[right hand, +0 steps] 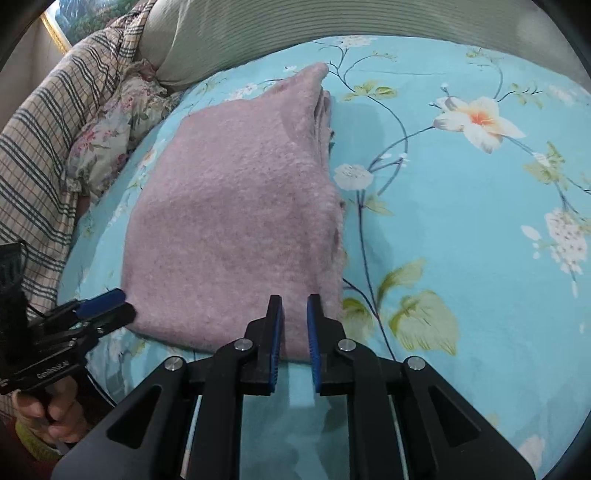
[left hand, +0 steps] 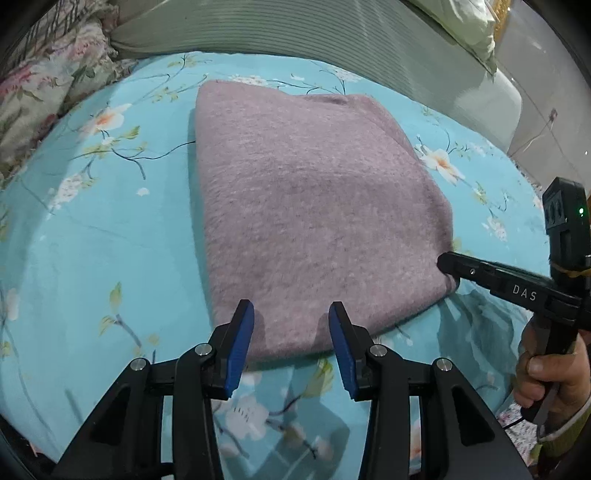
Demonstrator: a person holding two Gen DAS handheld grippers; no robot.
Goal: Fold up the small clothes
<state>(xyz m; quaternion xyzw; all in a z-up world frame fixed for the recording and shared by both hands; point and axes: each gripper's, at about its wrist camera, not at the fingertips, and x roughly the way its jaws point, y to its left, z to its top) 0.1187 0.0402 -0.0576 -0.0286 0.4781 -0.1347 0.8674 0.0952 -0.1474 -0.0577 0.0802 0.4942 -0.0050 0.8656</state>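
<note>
one folded pink garment (left hand: 314, 206) lies flat on the bed, on one light-blue floral sheet (left hand: 92, 229); the garment is fuzzy knit, folded into a rough rectangle, with stacked layer edges visible along its right side in the right wrist view (right hand: 327, 122).

two claws are in view; each is held by one hand of the person.

left claw (left hand: 291, 314): jaws stand moderately apart, blue pads facing each other; the near edge of the garment lies between and under the fingertips; the pads do not press on the cloth, so nothing is gripped; in the right wrist view this claw (right hand: 110, 306) appears at the garment's near left corner, with the left hand (right hand: 44, 413) on its handle.

right claw (right hand: 294, 306): jaws stand narrowly apart, a small gap between the two blue pads; its tips are at the garment's near right corner; whether cloth is pinched between the pads cannot be told; in the left wrist view its black tip (left hand: 448, 264) touches the garment's right edge, with the right hand (left hand: 550, 373) on the handle.

other items, counted: one floral pillow (left hand: 44, 92) at the far left; one plaid blanket (right hand: 40, 147) beside it; one ribbed grey-green cover (left hand: 295, 33) along the far edge of the bed.
</note>
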